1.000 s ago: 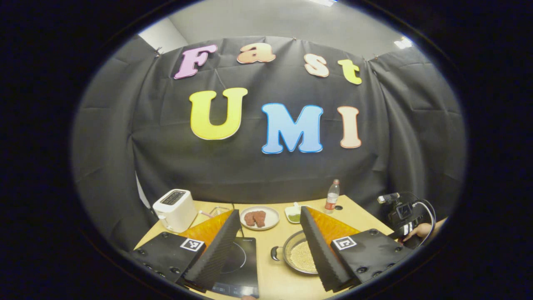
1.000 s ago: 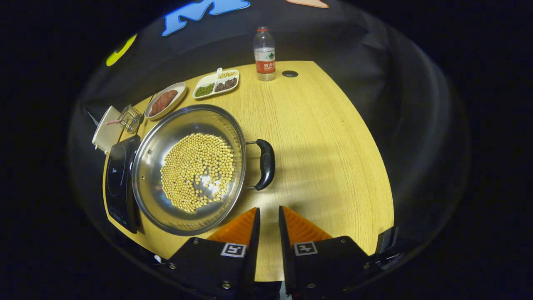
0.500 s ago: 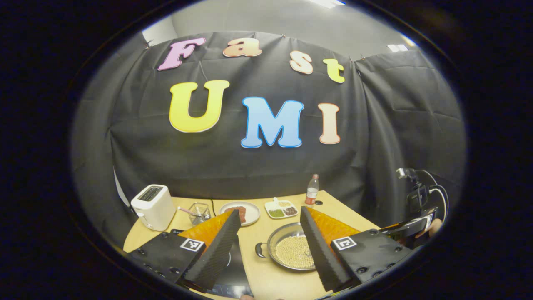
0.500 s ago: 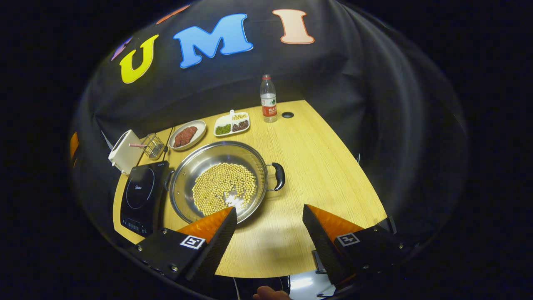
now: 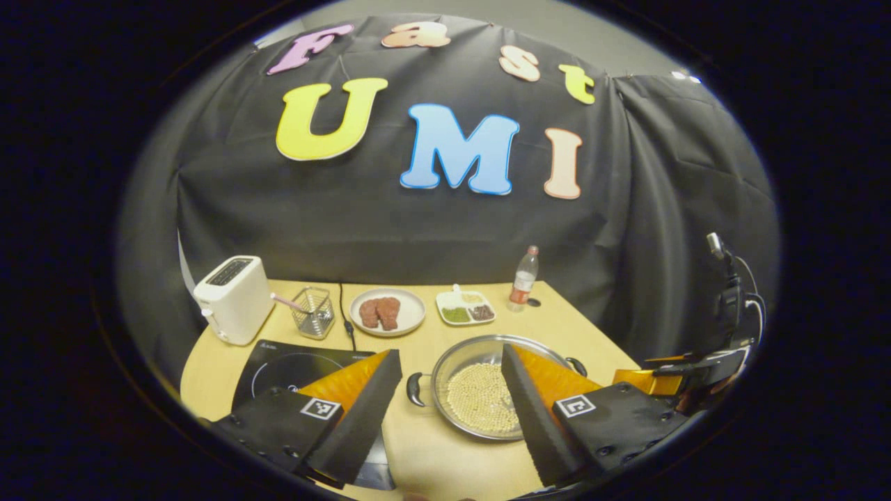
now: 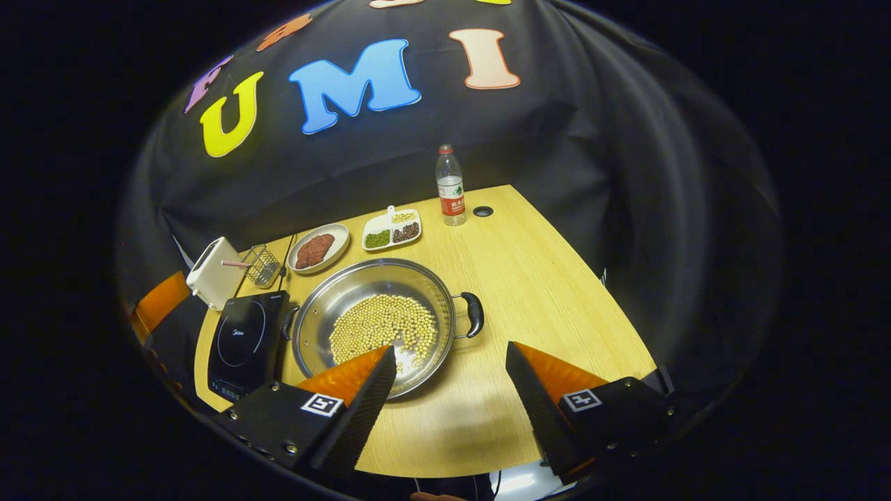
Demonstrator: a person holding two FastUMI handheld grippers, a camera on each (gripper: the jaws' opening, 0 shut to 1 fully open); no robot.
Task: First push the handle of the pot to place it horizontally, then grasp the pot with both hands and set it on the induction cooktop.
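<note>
A steel pot [image 6: 362, 285] holding soybeans [image 6: 383, 327] sits on the wooden table [image 6: 543, 278], just right of the black induction cooktop [image 6: 243, 341]. Its two black handles [image 6: 475, 314] point left and right across the table. My right gripper [image 6: 449, 350] hangs open above the table's near edge, short of the pot. In the left gripper view the pot [image 5: 473, 351] lies ahead, between the fingers of my open left gripper [image 5: 450, 355], which stays back from it. The cooktop [image 5: 292, 362] is partly hidden behind the left finger. Nothing is held.
At the back of the table stand a white toaster [image 5: 233, 299], a wire basket [image 5: 311, 313], a plate of meat [image 5: 387, 312], a divided dish [image 5: 466, 307] and a water bottle [image 5: 522, 278]. Bare wood lies right of the pot. The other gripper [image 5: 668, 379] shows at far right.
My right gripper has gone from shut to open and drawn back and up from the pot's right handle. The left gripper has pulled back and tilted down, bringing more table into sight.
</note>
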